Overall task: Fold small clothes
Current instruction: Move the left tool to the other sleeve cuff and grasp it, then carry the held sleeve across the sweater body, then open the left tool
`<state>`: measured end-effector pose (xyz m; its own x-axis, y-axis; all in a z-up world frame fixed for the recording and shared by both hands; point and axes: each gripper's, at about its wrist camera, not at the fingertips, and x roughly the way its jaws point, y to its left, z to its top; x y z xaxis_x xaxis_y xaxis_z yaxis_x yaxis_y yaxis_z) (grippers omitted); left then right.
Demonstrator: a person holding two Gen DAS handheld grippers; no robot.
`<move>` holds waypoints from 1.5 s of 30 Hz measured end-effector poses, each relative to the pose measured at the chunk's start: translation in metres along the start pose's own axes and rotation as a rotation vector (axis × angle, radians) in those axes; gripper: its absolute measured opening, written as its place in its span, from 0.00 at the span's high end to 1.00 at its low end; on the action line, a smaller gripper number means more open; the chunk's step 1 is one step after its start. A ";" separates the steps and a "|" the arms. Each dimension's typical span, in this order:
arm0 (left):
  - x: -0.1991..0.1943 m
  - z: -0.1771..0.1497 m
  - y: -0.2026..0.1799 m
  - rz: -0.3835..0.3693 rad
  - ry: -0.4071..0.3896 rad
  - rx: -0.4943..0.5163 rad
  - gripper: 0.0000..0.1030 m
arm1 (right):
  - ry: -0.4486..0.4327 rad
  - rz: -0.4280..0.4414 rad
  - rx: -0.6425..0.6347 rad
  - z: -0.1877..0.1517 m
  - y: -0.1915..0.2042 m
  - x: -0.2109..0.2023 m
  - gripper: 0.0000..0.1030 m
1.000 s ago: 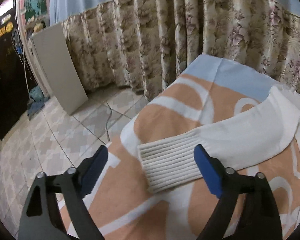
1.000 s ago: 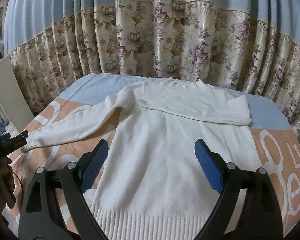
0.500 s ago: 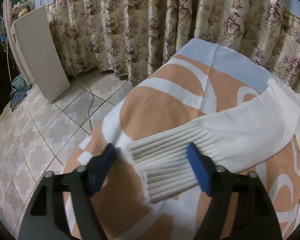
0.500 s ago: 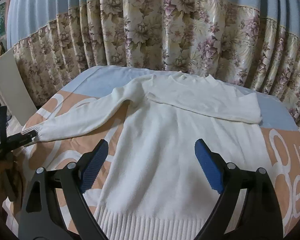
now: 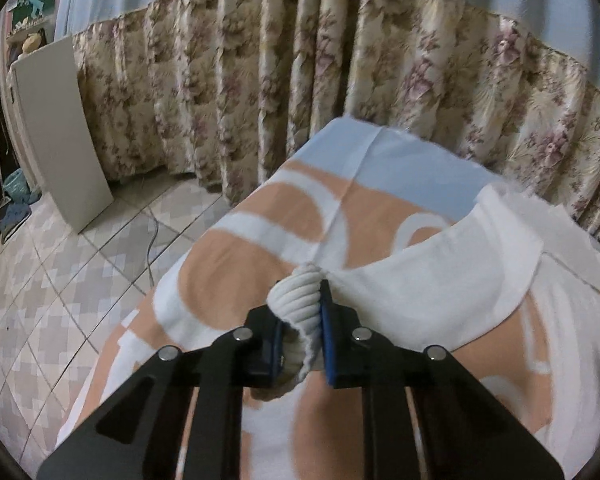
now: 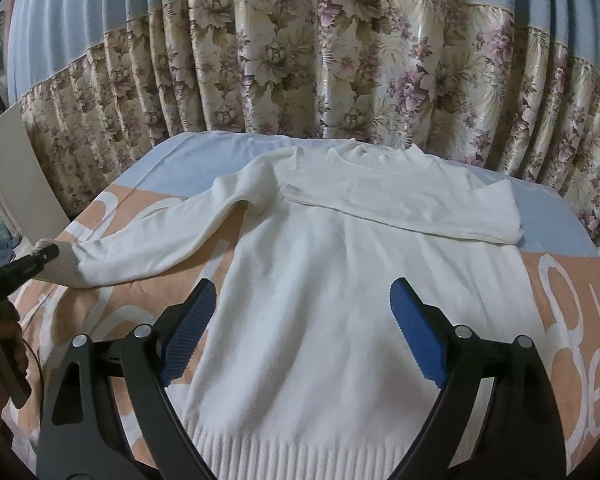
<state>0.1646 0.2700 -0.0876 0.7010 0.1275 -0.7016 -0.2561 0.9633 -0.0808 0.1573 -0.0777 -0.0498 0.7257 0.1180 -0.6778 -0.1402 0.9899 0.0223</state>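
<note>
A white knit sweater [image 6: 340, 280] lies flat on the cloth-covered table, collar toward the curtain, ribbed hem nearest me. Its right sleeve [image 6: 400, 204] is folded across the chest. Its left sleeve [image 6: 160, 236] stretches out to the left. My left gripper [image 5: 300, 300] is shut on that sleeve's ribbed cuff [image 5: 300, 292], which bunches between the blue pads; it also shows at the left edge of the right wrist view [image 6: 40, 258]. My right gripper [image 6: 300, 320] is open and empty, hovering over the sweater's lower body.
The table wears an orange, white and pale blue cloth [image 5: 240, 256]. A floral curtain [image 6: 340, 60] hangs close behind it. Tiled floor [image 5: 60, 280] lies left of the table, with a white board [image 5: 56, 136] leaning at the wall and a cable on the tiles.
My left gripper moved onto the sleeve cuff and shut on it, bunching the ribbing. My right gripper stayed open above the sweater, drifting slightly closer.
</note>
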 end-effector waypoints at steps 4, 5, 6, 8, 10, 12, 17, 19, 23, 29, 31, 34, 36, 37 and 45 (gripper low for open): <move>-0.006 0.014 -0.033 -0.012 -0.017 0.026 0.85 | -0.008 -0.007 0.012 0.006 -0.012 0.006 0.13; -0.007 0.017 -0.045 -0.008 -0.026 0.038 0.85 | -0.010 -0.011 0.013 0.007 -0.015 0.008 0.13; -0.006 0.019 -0.052 -0.006 -0.028 0.042 0.85 | -0.012 -0.016 0.015 0.009 -0.019 0.010 0.13; -0.001 0.023 -0.073 -0.016 -0.023 0.040 0.85 | -0.009 -0.029 0.020 0.013 -0.028 0.017 0.13; 0.008 0.028 -0.089 -0.017 -0.012 0.038 0.85 | -0.003 -0.032 0.028 0.018 -0.038 0.024 0.13; 0.015 0.034 -0.105 -0.015 -0.008 0.036 0.85 | -0.005 -0.037 0.033 0.023 -0.046 0.027 0.13; 0.030 0.052 -0.158 -0.042 -0.022 0.074 0.85 | -0.023 -0.041 0.049 0.037 -0.070 0.032 0.12; 0.035 0.059 -0.183 -0.065 -0.026 0.088 0.85 | -0.026 -0.043 0.060 0.043 -0.082 0.038 0.12; 0.049 0.069 -0.233 -0.122 -0.021 0.106 0.85 | -0.024 -0.055 0.076 0.053 -0.105 0.051 0.12; 0.073 0.073 -0.317 -0.202 -0.006 0.147 0.85 | -0.006 -0.096 0.128 0.064 -0.161 0.074 0.12; 0.079 0.071 -0.340 -0.220 -0.003 0.162 0.85 | -0.001 -0.116 0.140 0.066 -0.178 0.080 0.12; 0.092 0.067 -0.375 -0.249 0.009 0.197 0.85 | 0.003 -0.141 0.160 0.068 -0.206 0.090 0.12; 0.097 0.062 -0.396 -0.263 0.016 0.219 0.85 | 0.008 -0.152 0.176 0.069 -0.222 0.096 0.12; 0.100 0.060 -0.406 -0.271 0.022 0.229 0.85 | 0.010 -0.156 0.186 0.069 -0.232 0.100 0.12; 0.114 0.030 -0.471 -0.341 0.070 0.341 0.80 | 0.035 -0.165 0.218 0.061 -0.274 0.118 0.12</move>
<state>0.3851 -0.1621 -0.1081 0.6578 -0.2139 -0.7222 0.2216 0.9714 -0.0858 0.3225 -0.3302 -0.0910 0.7028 -0.0458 -0.7099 0.1292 0.9895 0.0641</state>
